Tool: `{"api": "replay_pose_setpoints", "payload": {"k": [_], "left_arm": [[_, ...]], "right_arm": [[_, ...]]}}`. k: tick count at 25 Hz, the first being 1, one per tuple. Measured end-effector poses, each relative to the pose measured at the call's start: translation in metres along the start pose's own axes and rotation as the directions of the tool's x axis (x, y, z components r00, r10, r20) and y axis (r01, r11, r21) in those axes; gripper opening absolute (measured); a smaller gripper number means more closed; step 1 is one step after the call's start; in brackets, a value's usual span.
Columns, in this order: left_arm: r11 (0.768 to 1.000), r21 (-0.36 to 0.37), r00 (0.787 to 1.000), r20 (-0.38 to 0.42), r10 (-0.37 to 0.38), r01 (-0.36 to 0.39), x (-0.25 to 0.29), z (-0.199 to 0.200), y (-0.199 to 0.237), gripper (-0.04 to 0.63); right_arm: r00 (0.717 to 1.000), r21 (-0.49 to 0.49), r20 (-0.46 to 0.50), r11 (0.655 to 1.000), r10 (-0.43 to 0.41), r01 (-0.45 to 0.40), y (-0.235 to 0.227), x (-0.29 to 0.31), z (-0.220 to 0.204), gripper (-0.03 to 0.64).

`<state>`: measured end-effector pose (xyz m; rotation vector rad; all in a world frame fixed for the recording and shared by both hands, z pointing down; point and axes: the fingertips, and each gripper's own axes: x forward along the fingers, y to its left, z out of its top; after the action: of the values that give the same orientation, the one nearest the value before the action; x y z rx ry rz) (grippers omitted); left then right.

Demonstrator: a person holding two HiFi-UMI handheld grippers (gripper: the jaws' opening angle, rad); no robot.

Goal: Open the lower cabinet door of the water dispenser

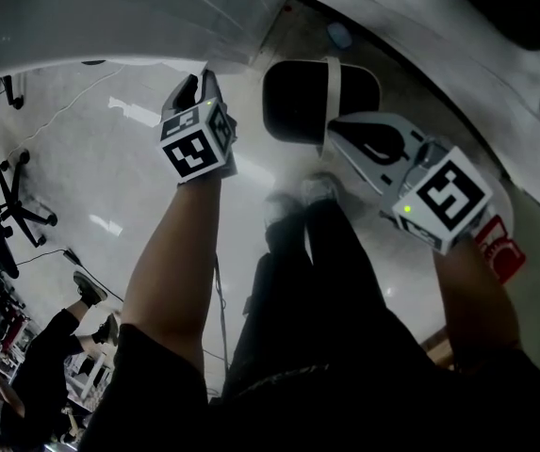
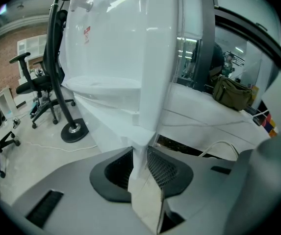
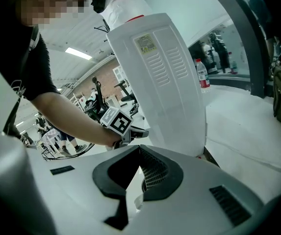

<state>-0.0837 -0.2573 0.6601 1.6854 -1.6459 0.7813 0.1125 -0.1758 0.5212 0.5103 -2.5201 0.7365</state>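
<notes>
The white water dispenser [image 3: 165,72] stands upright, its vented side panel showing in the right gripper view. In the left gripper view the thin white edge of its lower cabinet door [image 2: 152,82] runs down between the pads, and my left gripper [image 2: 140,153] is shut on that edge. In the head view the left gripper [image 1: 194,85] reaches up to the dispenser's white front [image 1: 109,17]. The left gripper [image 3: 130,129] also shows at the dispenser's lower corner. My right gripper [image 3: 139,151] hangs apart from the dispenser, its tips together with nothing between them; it shows in the head view as the right gripper [image 1: 334,135].
A dark rounded-square object with a white band [image 1: 298,102] lies on the floor below the grippers. Office chairs [image 2: 37,87] and a stand's round base [image 2: 74,129] are at the left. A green bag [image 2: 233,92] and a bottle [image 3: 201,75] sit on a white ledge. Another person [image 1: 53,347] stands nearby.
</notes>
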Motion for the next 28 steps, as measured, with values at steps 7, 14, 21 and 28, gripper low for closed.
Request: {"api": "replay_pose_setpoints", "payload": {"k": [7,14,21,28], "left_arm": [[1.000,0.025,1.000,-0.008,-0.002,0.003,-0.013,-0.008,0.011,0.084],[0.999,0.044,1.000,-0.007,-0.011,0.011,-0.021,-0.020,0.026,0.078],[0.998,0.056,1.000,-0.003,-0.023,0.023,-0.029,-0.032,0.041,0.075],[0.991,0.117,0.997,-0.017,-0.069,0.070,-0.039,-0.042,0.059,0.075]], "right_arm": [[1.000,-0.020,-0.021,1.000,0.018,-0.018,0.012,0.000,0.000,0.012],[0.998,-0.066,-0.050,0.997,0.035,-0.038,0.026,0.005,-0.003,0.012],[0.998,-0.067,-0.055,0.998,0.014,-0.017,0.041,0.015,-0.003,0.012],[0.999,-0.063,-0.048,0.998,-0.003,0.000,0.072,0.036,0.001,0.012]]}}
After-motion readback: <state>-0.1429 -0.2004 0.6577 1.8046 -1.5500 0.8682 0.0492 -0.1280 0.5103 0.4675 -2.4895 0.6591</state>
